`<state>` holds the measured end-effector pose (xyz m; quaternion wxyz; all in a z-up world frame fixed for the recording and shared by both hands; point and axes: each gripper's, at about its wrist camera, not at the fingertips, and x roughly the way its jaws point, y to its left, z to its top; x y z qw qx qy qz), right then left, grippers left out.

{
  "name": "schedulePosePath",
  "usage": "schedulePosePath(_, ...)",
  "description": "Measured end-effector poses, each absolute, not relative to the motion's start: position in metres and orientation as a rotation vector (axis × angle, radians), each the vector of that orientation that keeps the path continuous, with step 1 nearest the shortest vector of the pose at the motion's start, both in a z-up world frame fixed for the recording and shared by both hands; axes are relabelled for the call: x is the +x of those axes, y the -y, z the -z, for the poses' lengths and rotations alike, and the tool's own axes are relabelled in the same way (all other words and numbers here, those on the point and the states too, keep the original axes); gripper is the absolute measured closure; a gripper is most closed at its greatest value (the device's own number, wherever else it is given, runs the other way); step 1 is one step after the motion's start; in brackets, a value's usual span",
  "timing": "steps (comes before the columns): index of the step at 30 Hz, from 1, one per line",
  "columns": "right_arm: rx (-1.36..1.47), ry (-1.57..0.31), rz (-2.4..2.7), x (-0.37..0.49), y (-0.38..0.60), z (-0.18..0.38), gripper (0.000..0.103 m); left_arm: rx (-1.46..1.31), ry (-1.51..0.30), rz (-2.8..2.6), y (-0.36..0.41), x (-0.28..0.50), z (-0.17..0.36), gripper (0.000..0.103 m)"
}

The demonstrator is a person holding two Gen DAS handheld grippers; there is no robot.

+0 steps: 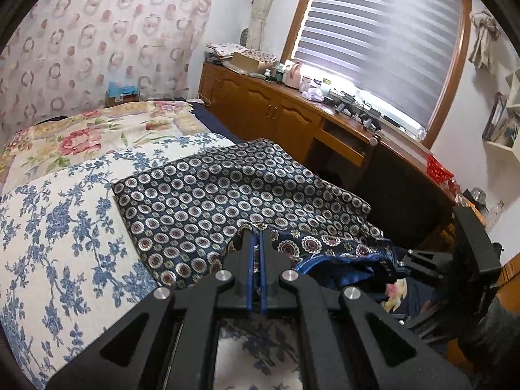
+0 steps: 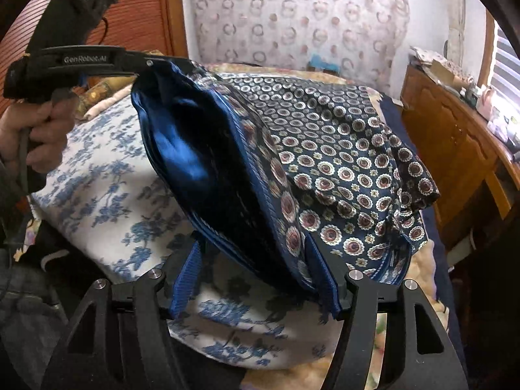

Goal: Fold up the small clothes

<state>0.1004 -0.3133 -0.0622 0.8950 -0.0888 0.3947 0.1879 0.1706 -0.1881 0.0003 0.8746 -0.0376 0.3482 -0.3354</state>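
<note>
A dark navy scarf-like cloth with round medallion prints (image 1: 208,195) lies on the bed, one corner lifted. My left gripper (image 1: 256,232) is shut on that raised corner, its fingers pressed together. In the right wrist view the same cloth (image 2: 341,149) hangs from the left gripper (image 2: 148,65) at upper left, showing its shiny blue underside (image 2: 185,149). My right gripper (image 2: 256,260) is open, its blue pads either side of the cloth's lower hanging edge. The right gripper also shows in the left wrist view (image 1: 468,256) at far right.
The bed has a white and blue floral cover (image 1: 55,227) and a pink floral blanket (image 1: 84,136) behind. A wooden cabinet (image 1: 260,107) with clutter runs under the window (image 1: 380,39) on the right. A patterned curtain (image 2: 292,19) hangs behind the bed.
</note>
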Motion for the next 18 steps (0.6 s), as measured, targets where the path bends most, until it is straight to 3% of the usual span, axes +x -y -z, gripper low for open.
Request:
schedulePosePath(12, -0.272, -0.79, -0.322, 0.129, 0.324, 0.062, 0.041, -0.162, -0.724, 0.695, 0.166, 0.189, 0.0, 0.103)
schedulePosePath(15, -0.264, -0.773, -0.332, 0.143, 0.33, 0.054, 0.074, -0.172, -0.718, 0.686, 0.159, 0.191, -0.003, 0.103)
schedulePosePath(16, -0.264, -0.766, -0.339, 0.147, 0.33, 0.051, 0.092, -0.173, -0.716, 0.681, 0.156, 0.192, -0.004, 0.103)
schedulePosePath(18, -0.262, -0.737, -0.35, 0.159, 0.331, 0.042, 0.096, -0.163, -0.709, 0.663, 0.153, 0.194, -0.007, 0.103)
